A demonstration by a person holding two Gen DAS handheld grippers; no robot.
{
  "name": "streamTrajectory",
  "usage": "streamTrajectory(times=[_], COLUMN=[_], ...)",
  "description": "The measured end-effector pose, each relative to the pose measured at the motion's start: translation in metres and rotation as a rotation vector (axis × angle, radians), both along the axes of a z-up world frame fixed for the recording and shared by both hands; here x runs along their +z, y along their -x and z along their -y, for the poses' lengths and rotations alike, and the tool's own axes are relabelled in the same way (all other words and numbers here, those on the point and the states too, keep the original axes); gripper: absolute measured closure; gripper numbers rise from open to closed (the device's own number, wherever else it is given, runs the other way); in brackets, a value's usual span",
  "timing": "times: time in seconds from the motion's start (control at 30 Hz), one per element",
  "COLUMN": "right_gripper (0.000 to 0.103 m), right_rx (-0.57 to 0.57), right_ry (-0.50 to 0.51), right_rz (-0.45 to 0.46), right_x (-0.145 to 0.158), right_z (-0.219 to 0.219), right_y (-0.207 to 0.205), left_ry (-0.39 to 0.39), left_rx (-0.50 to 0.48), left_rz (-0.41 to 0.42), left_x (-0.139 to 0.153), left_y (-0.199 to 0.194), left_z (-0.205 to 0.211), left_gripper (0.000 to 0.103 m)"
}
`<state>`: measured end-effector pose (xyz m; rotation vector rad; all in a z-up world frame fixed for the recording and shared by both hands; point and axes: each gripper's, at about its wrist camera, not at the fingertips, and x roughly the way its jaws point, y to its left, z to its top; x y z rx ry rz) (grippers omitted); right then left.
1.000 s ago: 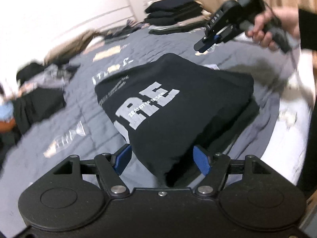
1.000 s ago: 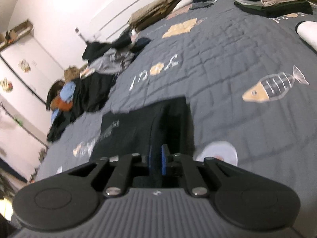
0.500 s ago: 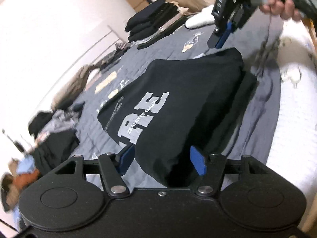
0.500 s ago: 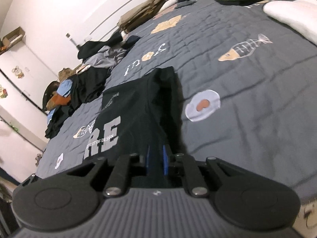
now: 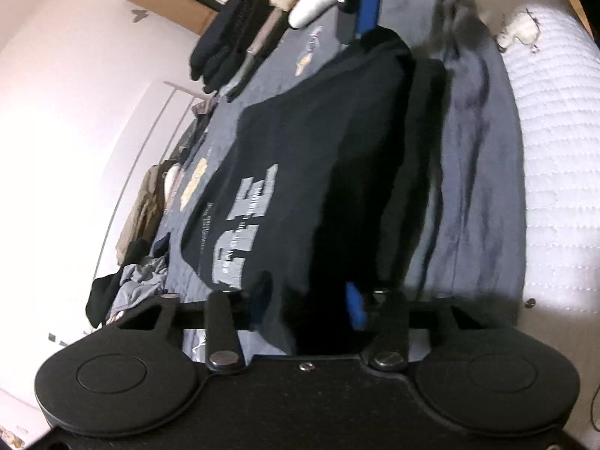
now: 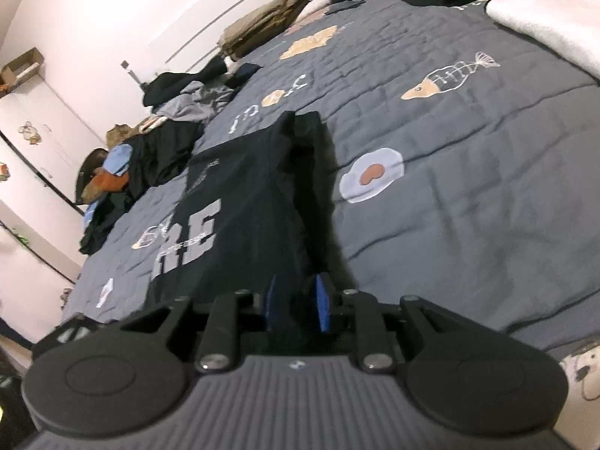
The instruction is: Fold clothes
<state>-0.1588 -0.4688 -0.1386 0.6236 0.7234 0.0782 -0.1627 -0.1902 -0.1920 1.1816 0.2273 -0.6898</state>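
Left wrist view: a folded black T-shirt with pale block letters lies on a grey quilted bedspread, near the edge of the bed. The left gripper has its blue-padded fingers set fairly wide on either side of the shirt's near corner, with dark cloth between them; whether they press the cloth cannot be told. At the shirt's far corner the right gripper shows its blue pads against the fabric. A stack of folded dark clothes sits farther up the bed.

Right wrist view: the right gripper has its blue pads drawn narrow with a fold of the black shirt between them. A fried-egg patch on the bedspread lies just right of the shirt, and a heap of unfolded clothes sits to the left by the wall
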Motion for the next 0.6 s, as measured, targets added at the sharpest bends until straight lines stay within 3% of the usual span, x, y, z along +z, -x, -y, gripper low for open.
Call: streamTrajectory(times=[0.1, 0.13, 0.2, 0.47, 0.57, 0.6], right_gripper=[0.091, 0.101, 0.103, 0.103, 0.1, 0.099], right_rx=[0.023, 0.033, 0.05, 0.06, 0.052, 0.056], right_ry=[-0.015, -0.026, -0.061, -0.122, -0.142, -0.135], right_rz=[0.02, 0.03, 0.055, 0.085, 0.053, 0.056], right_x=[0.0, 0.001, 0.004, 0.01, 0.005, 0.006], right_z=[-0.003, -0.004, -0.005, -0.004, -0.003, -0.005], right_y=[0.002, 0.003, 0.006, 0.018, 0.016, 0.016], left_ry=[-0.038, -0.042, -0.037, -0.018, -0.026, -0.036], left_rx=[0.002, 0.007, 0.014, 0.096, 0.092, 0.085], left_rz=[0.02, 0.021, 0.017, -0.026, -0.012, 0.008], left_x=[-0.002, 0.0, 0.006, 0.021, 0.02, 0.019], left_y=[-0.001, -0.002, -0.004, -0.01, -0.003, 0.0], left_z=[0.001, 0.0, -0.005, -0.029, -0.022, -0.019], left_gripper=[0.09, 0.093, 0.096, 0.095, 0.09, 0.082])
